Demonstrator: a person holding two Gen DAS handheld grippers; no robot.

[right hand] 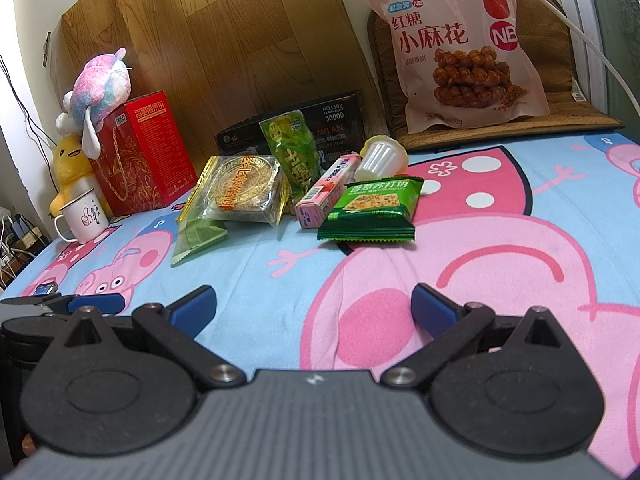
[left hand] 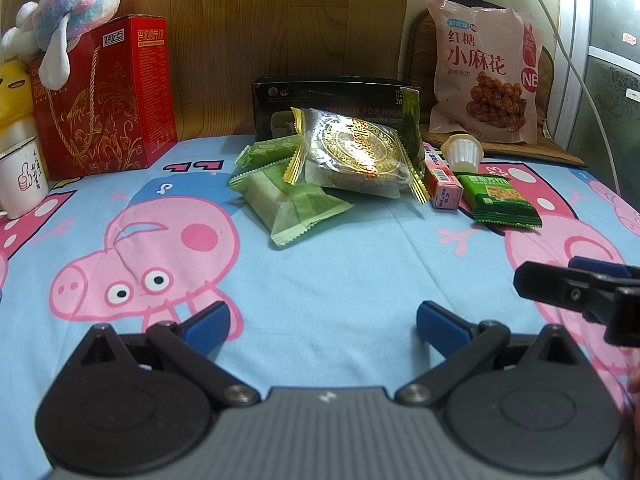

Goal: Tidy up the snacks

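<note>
Left wrist view: snack pile lies well ahead of both spread, empty grippers, left and right.

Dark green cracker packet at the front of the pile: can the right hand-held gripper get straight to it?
Probably yes. The dark green cracker packet lies flat at the pile's near edge, only bare bedsheet separates it from the open right hand-held gripper, and nothing rests on top.
</note>
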